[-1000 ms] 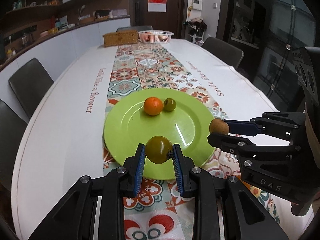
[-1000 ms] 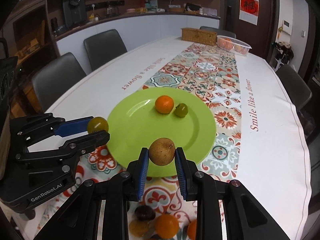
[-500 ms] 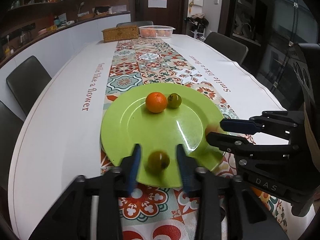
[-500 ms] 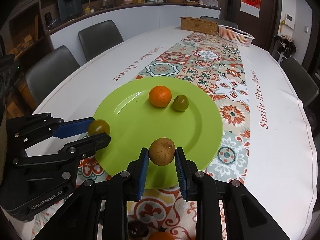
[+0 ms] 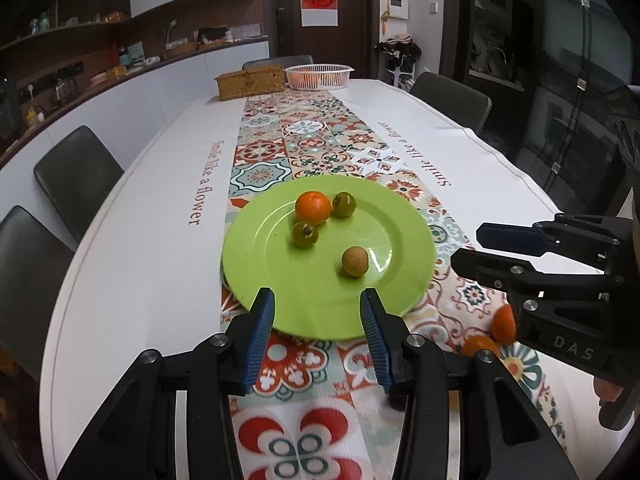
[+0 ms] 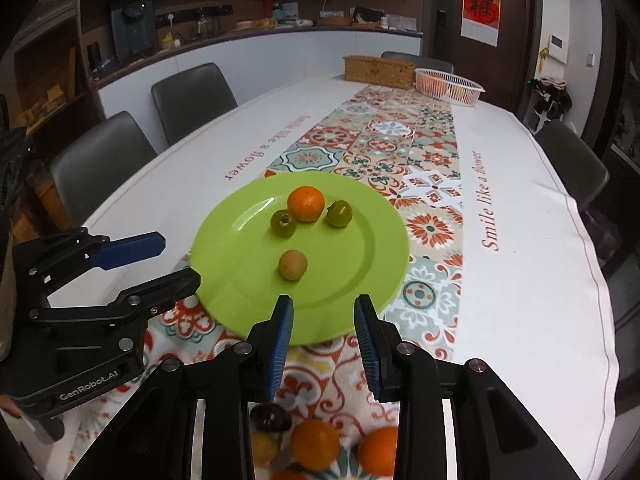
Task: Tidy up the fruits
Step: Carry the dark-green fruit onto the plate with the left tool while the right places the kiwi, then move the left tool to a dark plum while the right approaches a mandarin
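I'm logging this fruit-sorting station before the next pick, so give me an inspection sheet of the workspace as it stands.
Surface: long white tablecloth with a patterned tile runner.
Job's things: round lime-green plate bearing one orange mandarin, two small green fruits and a tan round fruit; loose oranges and a dark fruit lie on the runner nearby.
Clutter: woven box, white plastic basket at the far end.
Grippers: left gripper and right gripper empty, jaws opening.
Cables: nothing seen.
Surroundings: grey chairs, counter with shelves, door.
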Motion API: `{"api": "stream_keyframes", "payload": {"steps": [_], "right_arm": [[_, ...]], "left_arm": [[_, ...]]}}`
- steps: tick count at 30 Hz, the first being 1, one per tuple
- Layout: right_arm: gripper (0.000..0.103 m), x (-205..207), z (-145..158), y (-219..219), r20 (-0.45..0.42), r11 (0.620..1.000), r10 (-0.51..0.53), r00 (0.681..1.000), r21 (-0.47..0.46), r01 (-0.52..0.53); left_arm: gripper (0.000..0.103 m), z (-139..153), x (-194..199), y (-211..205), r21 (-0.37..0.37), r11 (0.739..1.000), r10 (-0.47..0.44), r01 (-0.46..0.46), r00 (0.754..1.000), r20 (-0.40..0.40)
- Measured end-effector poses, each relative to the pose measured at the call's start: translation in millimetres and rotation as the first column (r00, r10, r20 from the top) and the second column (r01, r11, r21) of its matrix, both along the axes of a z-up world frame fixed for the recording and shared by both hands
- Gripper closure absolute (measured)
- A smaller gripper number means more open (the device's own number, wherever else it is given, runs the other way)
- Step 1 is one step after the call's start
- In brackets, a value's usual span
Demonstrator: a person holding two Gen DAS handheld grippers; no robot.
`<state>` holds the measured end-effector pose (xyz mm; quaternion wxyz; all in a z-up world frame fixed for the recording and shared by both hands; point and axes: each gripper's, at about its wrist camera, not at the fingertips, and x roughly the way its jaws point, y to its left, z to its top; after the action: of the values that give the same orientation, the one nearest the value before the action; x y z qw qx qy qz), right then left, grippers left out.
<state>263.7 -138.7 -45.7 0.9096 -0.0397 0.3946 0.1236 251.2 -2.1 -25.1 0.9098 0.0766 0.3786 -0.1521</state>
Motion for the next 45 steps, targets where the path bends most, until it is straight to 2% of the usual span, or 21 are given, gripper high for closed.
{"api": "stream_keyframes", "payload": {"steps": [3,5,13,19,33,45], "right_arm": [[0.068,-17.1,10.5,-3.4,0.02,1.0,-0.007,1.0,0.006,0.007],[0.061,-26.9,16.4,-5.2,0.035,1.0,-0.015,0.999,0.01,0.014],[0.061,-67.2,30.0,-6.7,0.061,1.0,-0.021,0.998,0.012,0.02],[0.061,-85.5,25.1,-7.0,0.026,1.0,-0.026,0.999,0.019,0.025],[0.061,-103.3,-11.6,-5.6,-0.098,0.996,-0.089,0.991,0.011,0.091],[0.061,-100.2,-45.6,-4.5,-0.204,0.992,-0.126,0.971,-0.014,0.126]], "left_arm": [[0.053,11.8,-17.7,-0.8,0.006,1.0,-0.004,0.004,1.0,0.024],[0.052,17.0,-27.5,-1.1,0.013,1.0,-0.009,0.009,0.999,0.042],[0.042,30.0,-63.6,-5.4,0.028,0.999,-0.041,0.039,0.997,0.073],[0.036,27.9,-81.7,-6.6,0.048,0.997,-0.065,0.063,0.996,0.06],[0.034,-3.2,-86.4,-8.8,0.09,0.984,-0.152,0.154,0.988,-0.028],[0.034,-39.9,-68.0,-17.3,0.112,0.963,-0.232,0.246,0.965,-0.124]]}}
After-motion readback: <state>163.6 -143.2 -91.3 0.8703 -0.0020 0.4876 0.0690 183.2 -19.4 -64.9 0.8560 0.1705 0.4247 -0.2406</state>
